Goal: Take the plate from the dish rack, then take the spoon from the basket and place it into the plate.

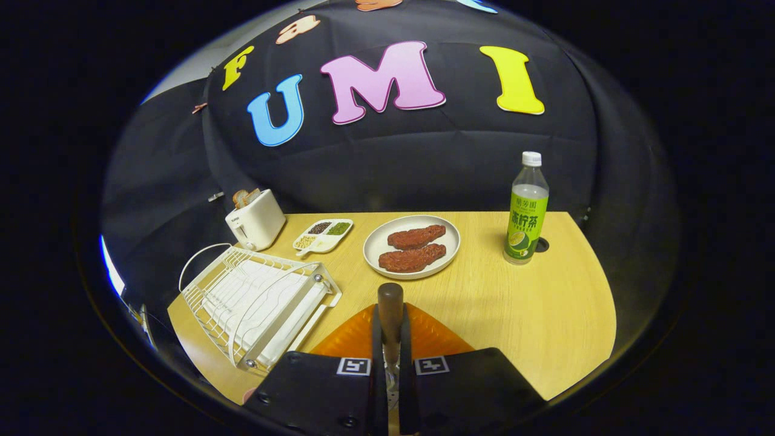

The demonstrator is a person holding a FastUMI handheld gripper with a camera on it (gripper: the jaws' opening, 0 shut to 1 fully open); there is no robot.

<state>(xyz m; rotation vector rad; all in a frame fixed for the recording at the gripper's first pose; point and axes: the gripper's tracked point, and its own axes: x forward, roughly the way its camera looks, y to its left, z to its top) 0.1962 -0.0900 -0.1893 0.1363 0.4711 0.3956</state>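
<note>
Now, starting at the left of the frame, the white wire dish rack sits at the table's near corner, and no plate stands in its slots as far as can be seen. Behind it, toward the upper left of the tabletop, a toaster holds a slice of bread, with a small divided tray of beans just to its right. In the lower middle the gripper has its fingers closed on the spoon, whose dark wooden handle stands up between them; the bowl end is hidden below. Beneath the fingers lies the orange basket. Just beyond the handle sits the plate, carrying two reddish-brown meat slices. Well apart at the right stands a green-labelled bottle on the wooden table.

The step in hand looks like carrying the spoon to the plate. To do it well, lift clear of the basket's rim first, travel forward, and lower onto the bare rim area beside the meat before letting go, so it doesn't slide off
</note>
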